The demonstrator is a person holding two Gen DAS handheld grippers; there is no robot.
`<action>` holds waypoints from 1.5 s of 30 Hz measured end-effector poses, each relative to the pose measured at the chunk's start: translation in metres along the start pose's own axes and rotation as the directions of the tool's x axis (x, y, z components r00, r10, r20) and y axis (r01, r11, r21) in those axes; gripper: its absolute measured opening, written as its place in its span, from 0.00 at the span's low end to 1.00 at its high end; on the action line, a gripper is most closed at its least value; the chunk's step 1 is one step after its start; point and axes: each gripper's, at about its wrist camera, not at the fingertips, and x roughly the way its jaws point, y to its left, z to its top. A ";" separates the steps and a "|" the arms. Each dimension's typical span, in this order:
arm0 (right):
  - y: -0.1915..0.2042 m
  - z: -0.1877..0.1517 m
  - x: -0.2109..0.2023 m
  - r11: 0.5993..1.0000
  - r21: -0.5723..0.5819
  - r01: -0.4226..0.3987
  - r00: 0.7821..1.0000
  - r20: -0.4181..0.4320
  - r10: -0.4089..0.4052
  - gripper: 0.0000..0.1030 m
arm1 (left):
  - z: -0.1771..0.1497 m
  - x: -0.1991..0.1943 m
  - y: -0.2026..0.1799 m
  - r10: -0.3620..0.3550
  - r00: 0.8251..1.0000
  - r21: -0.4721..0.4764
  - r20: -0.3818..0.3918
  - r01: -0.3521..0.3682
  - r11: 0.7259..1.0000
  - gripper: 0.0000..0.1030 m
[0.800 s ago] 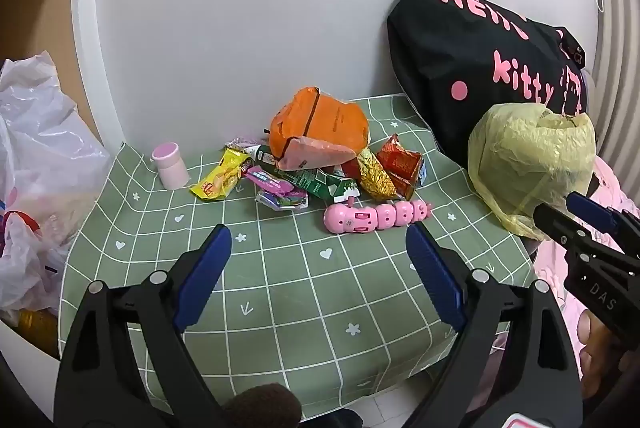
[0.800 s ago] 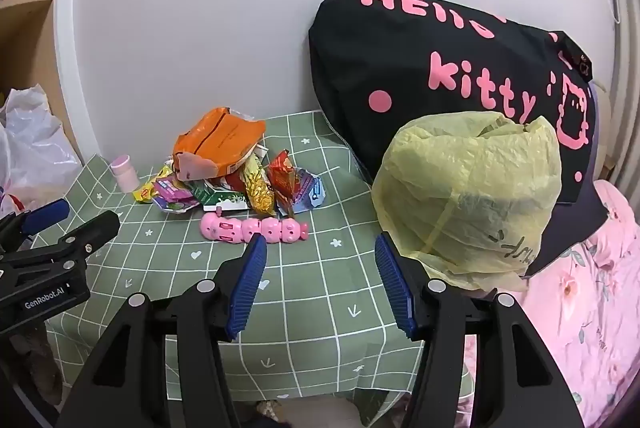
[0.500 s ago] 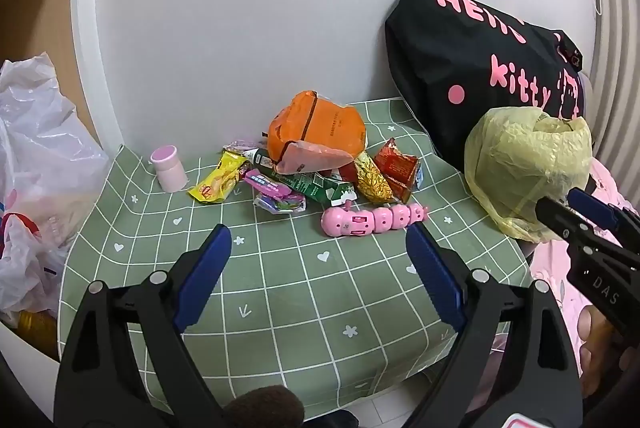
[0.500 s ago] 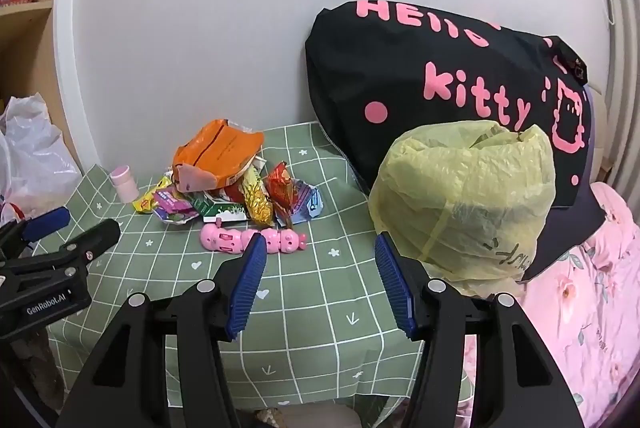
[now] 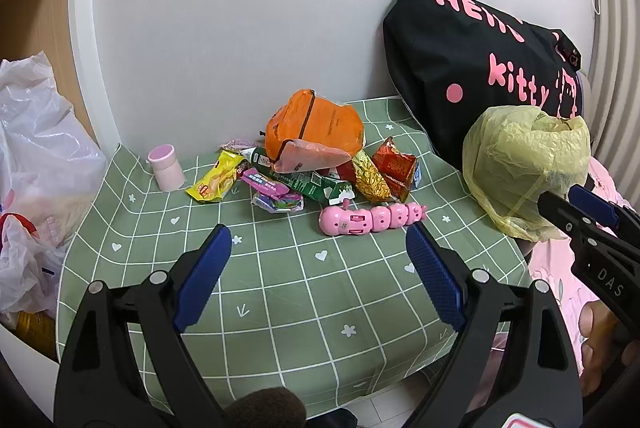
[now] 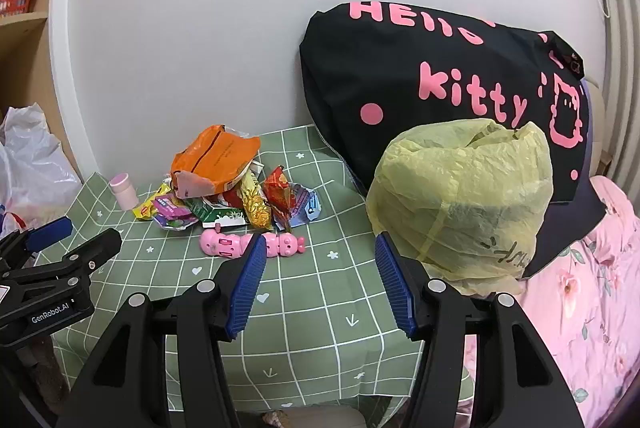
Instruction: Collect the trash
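White wall backs a small table under a green checked cloth (image 5: 280, 292), and everything sits toward the far side of it. Biggest of all is the black Hello Kitty bag (image 6: 440, 75) leaning against the wall at about two o'clock from the table's middle. Just in front of it, at three o'clock, stands a bin lined with a yellow plastic bag (image 6: 460, 187), touching the black bag behind. Off the table at nine o'clock slumps a white plastic bag (image 5: 36, 147).

At twelve o'clock lies the trash pile (image 5: 308, 167): an orange pouch (image 5: 316, 127) on top, then a green carton, gold, red and yellow wrappers bunched against each other beneath it. A pink caterpillar toy (image 5: 370, 218) lies just in front of the pile, and a small pink jar (image 5: 165, 167) stands upright at ten o'clock, apart from the wrappers.

Both tools hover over the near edge. The left gripper (image 5: 318, 284) has its jaws spread wide, holding nothing; the right gripper (image 6: 318, 288) is likewise parted and empty.
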 end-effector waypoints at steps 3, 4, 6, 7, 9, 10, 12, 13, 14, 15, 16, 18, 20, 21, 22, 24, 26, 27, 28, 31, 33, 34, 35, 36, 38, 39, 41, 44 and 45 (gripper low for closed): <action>0.002 0.000 0.000 1.000 -0.003 -0.004 1.000 -0.002 0.004 0.52 | 0.000 0.000 0.000 0.000 1.000 0.000 0.001 0.000 1.000 0.82; 0.003 0.000 0.001 1.000 -0.004 -0.005 1.000 -0.003 0.005 0.52 | 0.000 0.000 0.000 0.000 1.000 0.000 0.000 0.000 1.000 0.82; 0.004 0.000 0.002 1.000 -0.007 -0.007 1.000 -0.004 0.007 0.52 | 0.000 0.000 0.000 -0.001 1.000 -0.001 0.000 0.001 1.000 0.82; 0.004 0.000 0.002 1.000 -0.008 -0.007 1.000 -0.004 0.007 0.52 | -0.001 0.000 0.000 0.000 1.000 0.000 0.000 0.000 1.000 0.82; 0.005 -0.001 0.003 1.000 -0.010 -0.008 1.000 -0.004 0.008 0.52 | -0.001 0.000 -0.001 0.000 1.000 0.001 0.000 0.000 1.000 0.82; 0.005 -0.001 0.003 1.000 -0.010 -0.008 1.000 -0.003 0.008 0.52 | -0.001 0.001 0.000 0.000 1.000 -0.001 0.000 0.000 1.000 0.82; 0.006 -0.001 0.003 1.000 -0.009 -0.007 1.000 -0.004 0.007 0.52 | -0.002 0.001 -0.001 0.001 1.000 -0.003 0.000 -0.001 1.000 0.82; 0.006 -0.001 0.003 1.000 -0.009 -0.008 1.000 -0.003 0.008 0.52 | -0.003 0.001 -0.001 0.001 1.000 -0.003 0.000 -0.001 1.000 0.82; 0.006 -0.001 0.003 1.000 -0.009 -0.007 1.000 -0.003 0.007 0.52 | -0.004 0.002 -0.001 0.001 1.000 -0.003 0.000 -0.001 1.000 0.82; 0.006 -0.001 0.003 1.000 -0.008 -0.007 1.000 -0.003 0.007 0.52 | -0.003 0.002 -0.001 0.001 1.000 -0.003 0.000 -0.001 1.000 0.82; 0.006 -0.001 0.003 1.000 -0.008 -0.007 1.000 -0.003 0.007 0.52 | -0.004 0.002 -0.001 0.001 1.000 -0.004 0.000 -0.001 1.000 0.82; 0.006 -0.001 0.003 1.000 -0.009 -0.008 1.000 -0.004 0.008 0.52 | -0.005 0.002 -0.001 0.001 1.000 -0.004 -0.001 -0.001 1.000 0.82; 0.006 -0.001 0.003 1.000 -0.008 -0.007 1.000 -0.003 0.007 0.52 | -0.004 0.002 -0.001 0.001 1.000 -0.005 -0.002 -0.001 1.000 0.82; 0.006 -0.001 0.003 1.000 -0.009 -0.008 1.000 -0.003 0.008 0.52 | -0.004 0.002 -0.001 0.002 1.000 -0.005 -0.001 -0.002 1.000 0.82; 0.006 -0.001 0.003 1.000 -0.008 -0.008 1.000 -0.004 0.008 0.52 | -0.004 0.002 -0.001 0.002 1.000 -0.005 -0.001 -0.002 1.000 0.82; 0.007 -0.001 0.004 1.000 -0.011 -0.008 1.000 -0.005 0.008 0.52 | -0.004 0.002 0.000 0.001 1.000 -0.005 -0.001 -0.001 1.000 0.82; 0.007 -0.001 0.006 1.000 -0.009 -0.010 1.000 -0.006 0.009 0.52 | -0.004 0.003 0.000 0.002 1.000 -0.005 -0.001 -0.002 1.000 0.82; 0.007 -0.001 0.005 1.000 -0.009 -0.009 1.000 -0.005 0.009 0.52 | -0.004 0.003 0.000 0.002 1.000 -0.005 -0.001 -0.002 1.000 0.82; 0.008 -0.001 0.006 1.000 -0.009 -0.009 1.000 -0.005 0.009 0.52 | -0.004 0.003 0.000 0.002 1.000 -0.006 -0.002 -0.002 1.000 0.82; 0.008 -0.001 0.006 1.000 -0.010 -0.009 1.000 -0.006 0.009 0.52 | -0.004 0.003 0.000 0.002 1.000 -0.006 -0.002 -0.002 1.000 0.82; 0.008 -0.001 0.006 1.000 -0.009 -0.010 1.000 -0.007 0.010 0.52 | -0.003 0.003 0.000 0.001 1.000 -0.007 -0.001 -0.001 1.000 0.82; 0.008 -0.001 0.006 1.000 -0.009 -0.010 1.000 -0.007 0.010 0.52 | -0.004 0.003 0.000 0.001 1.000 -0.007 -0.001 -0.001 1.000 0.82; 0.008 -0.001 0.006 1.000 -0.010 -0.009 1.000 -0.007 0.009 0.52 | -0.003 0.003 0.000 0.001 1.000 -0.007 -0.001 -0.001 1.000 0.82; 0.009 -0.002 0.007 1.000 -0.010 -0.009 1.000 -0.008 0.009 0.52 | -0.004 0.003 0.001 0.000 1.000 -0.008 -0.002 -0.001 1.000 0.82; 0.008 -0.001 0.007 1.000 -0.009 -0.010 1.000 -0.009 0.010 0.52 | -0.005 0.004 0.001 0.001 1.000 -0.009 -0.003 -0.001 1.000 0.82; 0.008 -0.002 0.007 1.000 -0.009 -0.011 1.000 -0.010 0.011 0.52 | -0.005 0.006 0.003 0.000 1.000 -0.011 -0.006 0.000 1.000 0.82; 0.009 -0.002 0.008 1.000 -0.008 -0.012 1.000 -0.009 0.012 0.52 | -0.005 0.007 0.003 0.000 1.000 -0.012 -0.006 0.000 1.000 0.82; 0.008 -0.001 0.008 1.000 -0.009 -0.011 1.000 -0.010 0.011 0.52 | -0.005 0.007 0.004 0.000 1.000 -0.013 -0.007 0.000 1.000 0.82; 0.008 -0.002 0.008 1.000 -0.009 -0.010 1.000 -0.010 0.010 0.52 | -0.005 0.007 0.004 -0.001 1.000 -0.013 -0.008 0.001 1.000 0.82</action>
